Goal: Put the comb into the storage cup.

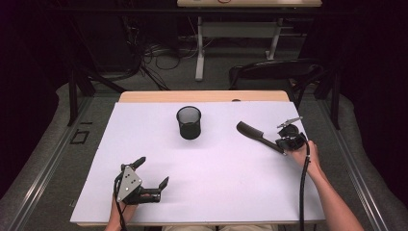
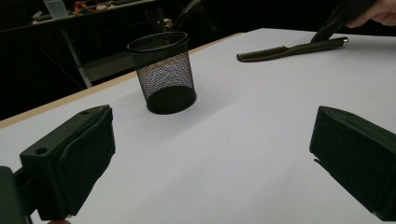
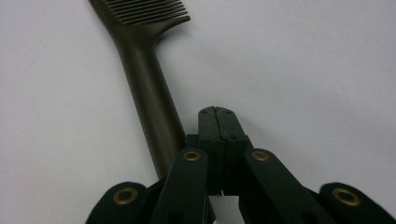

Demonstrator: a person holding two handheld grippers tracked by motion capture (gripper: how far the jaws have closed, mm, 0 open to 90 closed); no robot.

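Right claw is seen clenched, jaws pressed flat together with nothing between them; it rests just beside the handle end of the dark brown plastic comb, the handle passing along one side of the closed tips. The comb lies flat on the white-covered bench, long axis running from the right claw diagonally away toward the black wire-mesh cup, teeth end nearer the cup. Left claw is held released, jaws wide apart, well apart from the comb at the near left. The right hand is judged clearly nearer for any pickup.
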